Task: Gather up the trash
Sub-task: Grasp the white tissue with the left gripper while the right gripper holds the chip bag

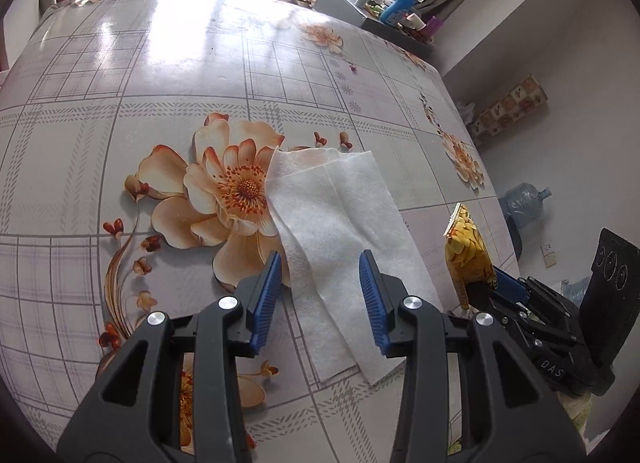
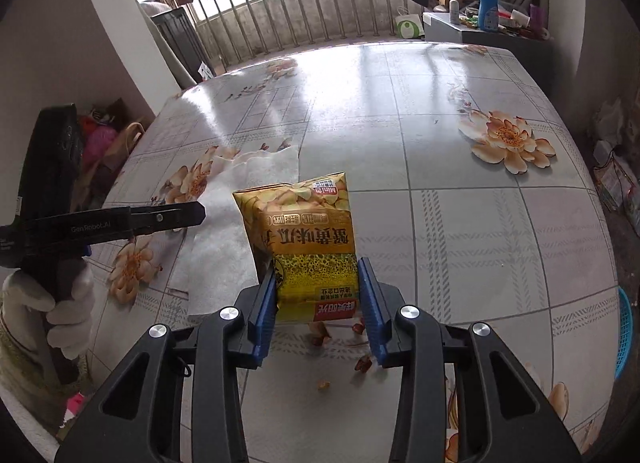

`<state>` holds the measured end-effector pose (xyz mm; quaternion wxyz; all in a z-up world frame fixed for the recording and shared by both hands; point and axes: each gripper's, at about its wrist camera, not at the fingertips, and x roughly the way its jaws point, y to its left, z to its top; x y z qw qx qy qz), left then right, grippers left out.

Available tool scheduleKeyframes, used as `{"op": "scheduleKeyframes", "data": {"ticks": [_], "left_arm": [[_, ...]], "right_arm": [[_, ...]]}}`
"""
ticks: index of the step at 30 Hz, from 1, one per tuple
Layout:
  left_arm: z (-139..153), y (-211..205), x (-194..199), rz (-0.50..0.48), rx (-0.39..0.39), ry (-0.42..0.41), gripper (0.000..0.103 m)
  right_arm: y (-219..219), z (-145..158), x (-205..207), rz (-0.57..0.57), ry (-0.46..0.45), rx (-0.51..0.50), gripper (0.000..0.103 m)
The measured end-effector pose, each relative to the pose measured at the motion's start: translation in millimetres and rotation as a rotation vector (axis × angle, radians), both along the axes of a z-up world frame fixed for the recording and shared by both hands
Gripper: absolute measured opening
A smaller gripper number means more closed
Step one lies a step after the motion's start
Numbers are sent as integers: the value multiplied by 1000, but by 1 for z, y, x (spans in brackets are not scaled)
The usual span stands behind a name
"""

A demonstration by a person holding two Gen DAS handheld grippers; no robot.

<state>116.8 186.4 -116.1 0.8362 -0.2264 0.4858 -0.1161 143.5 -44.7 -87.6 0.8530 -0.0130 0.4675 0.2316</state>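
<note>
Right claw point(image 2: 318, 295) clamps the yellow snack bag point(image 2: 298, 239) at its lower part; bag upright, lifted off the worktop point(image 2: 460, 143). Left claw point(image 1: 320, 295) gapes wide, empty, above the white tissue point(image 1: 336, 223), which lies flat on the worktop.

Risks: bag is slick foil, could slide out of a narrow pinch. Tissue is thin and flat, so the left claw may skid over it or snag only one ply. Shell crumbs point(image 2: 362, 363) under the bag are easy to miss.

Text: bag print is Chinese, upside down, "Mini" readable. "GenRobot.AI" on the left claw's side, "DAS" on the right one's body.
</note>
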Motion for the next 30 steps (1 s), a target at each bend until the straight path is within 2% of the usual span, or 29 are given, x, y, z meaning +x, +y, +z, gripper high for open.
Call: {"op": "scheduleKeyframes", "data": {"ticks": [4,6,11,14,16,20,23,30], "left_arm": [[-5,2,1,1,-109,23,38],[-7,4,2,1,-155,21,38],[-12,10,6,-32,-360,25,38],[-22,12,10,-57,-520,63,42],[-27,12,8,-52,-562,84,42],[-23,6,8,-2,-395,77,40],[-18,3,6,-9,-349,64,40],[-4,-9,18,3,-149,24,40]], "right_arm": [[10,-13,-8,15,32,-35,37],[11,-13,-10,17,17,-52,37],[11,-12,-10,8,18,-47,37],[12,-13,-11,11,6,-55,37],[13,-13,-13,10,2,-59,37],[14,-13,-17,7,1,-52,37],[13,-12,-18,4,2,-58,37],[3,-11,-18,-23,11,-31,37]]}}
